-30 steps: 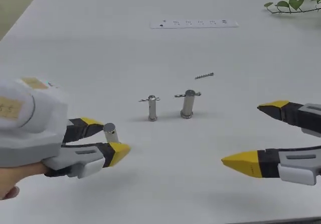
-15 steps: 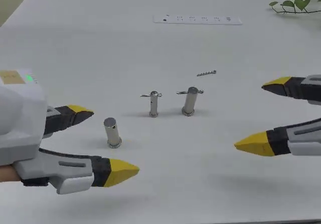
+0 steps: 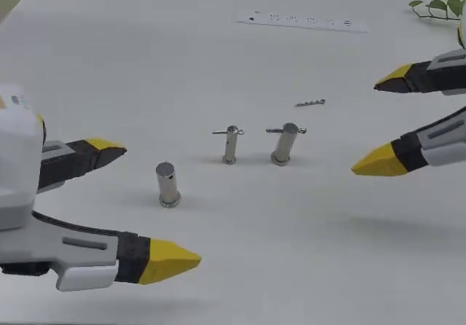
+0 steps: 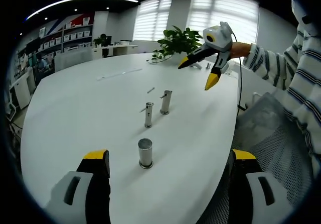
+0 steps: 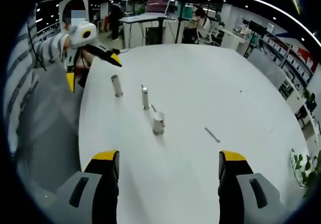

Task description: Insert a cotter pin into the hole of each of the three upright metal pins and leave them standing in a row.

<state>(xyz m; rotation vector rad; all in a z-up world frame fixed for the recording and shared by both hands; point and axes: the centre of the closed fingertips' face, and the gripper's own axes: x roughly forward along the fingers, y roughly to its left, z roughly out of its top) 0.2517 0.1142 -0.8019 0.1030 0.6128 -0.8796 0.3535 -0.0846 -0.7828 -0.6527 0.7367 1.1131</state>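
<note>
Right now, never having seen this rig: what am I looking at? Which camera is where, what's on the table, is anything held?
There is no robot. A person holds a two-jaw, yellow-tipped gripper in each hand. The head view comes from a headset camera looking down at the table. The two round pictures come from cameras riding on the left gripper and the right gripper, each looking out along its own jaws. Three metal pins stand on the table. The middle pin and right pin are already cottered, and the left pin is bare. A loose cotter lies beyond them. Both grippers are open and hold nothing.
</note>
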